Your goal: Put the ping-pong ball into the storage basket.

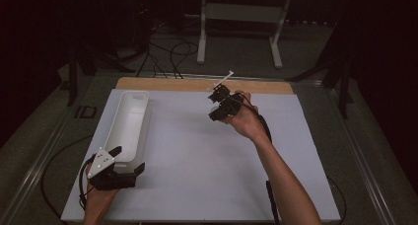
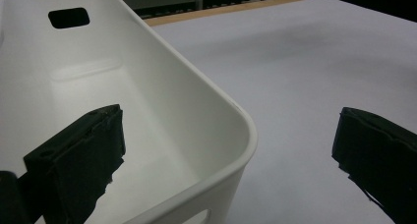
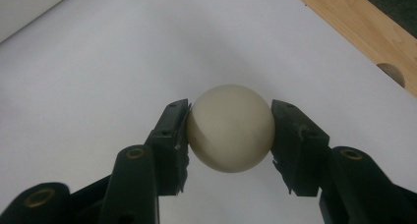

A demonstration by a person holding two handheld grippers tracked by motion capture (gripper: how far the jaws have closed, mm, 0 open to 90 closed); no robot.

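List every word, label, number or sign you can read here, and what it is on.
None readable. The white bin, the ball held in the right tongs, the left tongs and the white table sheet all look blank; nothing printed can be made out.

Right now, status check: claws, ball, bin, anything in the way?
Right claw shut on the white ball, above the white mat. Left claw open, straddling the near corner of the white bin. Bin empty where visible. Nothing seen between them.

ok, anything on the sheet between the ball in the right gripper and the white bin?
Nothing visible. The ball is clamped in the right gripper; bare white sheet lies between it and the empty bin.
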